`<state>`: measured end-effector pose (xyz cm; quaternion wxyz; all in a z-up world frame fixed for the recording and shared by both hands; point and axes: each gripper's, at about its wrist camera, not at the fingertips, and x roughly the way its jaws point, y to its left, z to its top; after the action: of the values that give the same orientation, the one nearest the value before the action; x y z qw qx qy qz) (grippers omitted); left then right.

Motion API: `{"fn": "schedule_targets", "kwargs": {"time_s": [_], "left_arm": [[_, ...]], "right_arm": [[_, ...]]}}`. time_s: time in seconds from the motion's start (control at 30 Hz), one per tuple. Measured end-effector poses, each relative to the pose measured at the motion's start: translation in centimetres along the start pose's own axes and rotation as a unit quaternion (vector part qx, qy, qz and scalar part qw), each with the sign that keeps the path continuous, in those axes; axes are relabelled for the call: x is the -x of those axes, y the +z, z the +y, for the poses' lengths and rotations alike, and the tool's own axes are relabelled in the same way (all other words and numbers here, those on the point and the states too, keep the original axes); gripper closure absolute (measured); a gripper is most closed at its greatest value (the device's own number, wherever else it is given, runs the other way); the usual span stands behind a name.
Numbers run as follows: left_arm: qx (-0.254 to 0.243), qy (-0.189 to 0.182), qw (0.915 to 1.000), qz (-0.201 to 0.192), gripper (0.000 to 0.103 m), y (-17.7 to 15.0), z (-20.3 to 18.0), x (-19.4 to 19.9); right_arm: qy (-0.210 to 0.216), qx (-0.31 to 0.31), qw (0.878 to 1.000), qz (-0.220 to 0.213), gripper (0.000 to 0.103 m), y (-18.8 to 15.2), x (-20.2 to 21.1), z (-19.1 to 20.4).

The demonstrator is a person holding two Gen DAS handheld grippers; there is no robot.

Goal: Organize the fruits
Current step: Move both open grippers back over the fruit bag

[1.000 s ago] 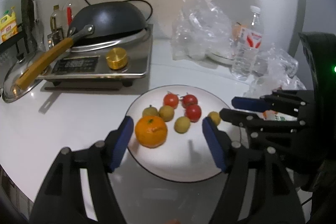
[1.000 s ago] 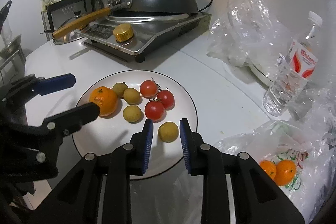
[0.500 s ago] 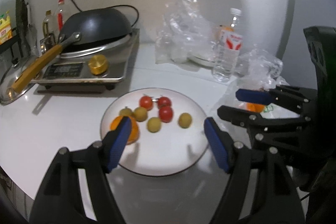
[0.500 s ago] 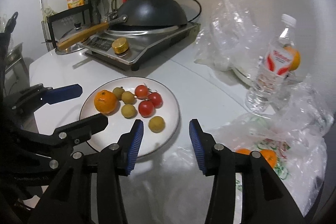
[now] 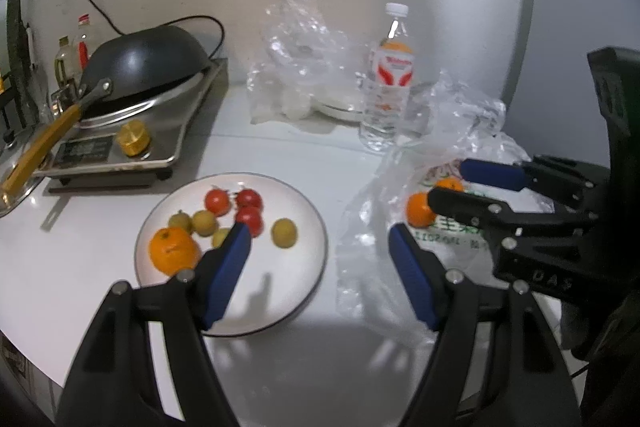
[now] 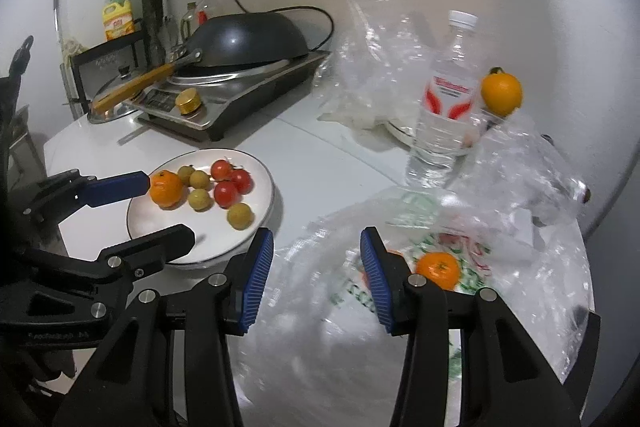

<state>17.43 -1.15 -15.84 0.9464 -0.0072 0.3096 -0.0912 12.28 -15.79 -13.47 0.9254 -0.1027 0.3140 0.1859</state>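
Plate (image 6: 266, 183): on the counter, bearing one orange (image 6: 165, 188), three tomatoes (image 6: 226, 193) and small yellow-green fruits (image 6: 240, 215); one of these half hidden behind the left finger in the left wrist view.
Bag (image 6: 472, 311): clear, crumpled, blurred; two oranges (image 6: 438, 269) inside, one mostly behind a right finger.
Left gripper (image 5: 320, 241): released, empty.
Right gripper (image 6: 317, 243): jaws just opened, empty.

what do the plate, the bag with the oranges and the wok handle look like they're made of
Plate: probably glazed ceramic, since it is glossy white with a thin dark rim.
Bag: thin clear plastic film, crinkled, shiny and printed, with oranges showing through.
Wok handle: looks like varnished wood, amber brown with a smooth sheen, joined by a metal bracket; it could be plastic.
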Motion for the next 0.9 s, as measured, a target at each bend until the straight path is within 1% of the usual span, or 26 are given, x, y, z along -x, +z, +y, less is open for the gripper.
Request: {"fn": "schedule_targets", "kwargs": {"time_s": [0.47, 0.9], "left_arm": [[-0.030, -0.013, 0.9993, 0.016, 0.030, 1.1, -5.3, -2.5], [-0.064, -0.025, 0.9969, 0.038, 0.030, 1.3, -8.5, -6.1]], "right_arm": [[-0.015, -0.030, 0.999, -0.001, 0.055, -2.0, 1.7, -6.0], [-0.023, -0.049, 0.998, 0.008, 0.055, -3.0, 0.9, -10.0]]}}
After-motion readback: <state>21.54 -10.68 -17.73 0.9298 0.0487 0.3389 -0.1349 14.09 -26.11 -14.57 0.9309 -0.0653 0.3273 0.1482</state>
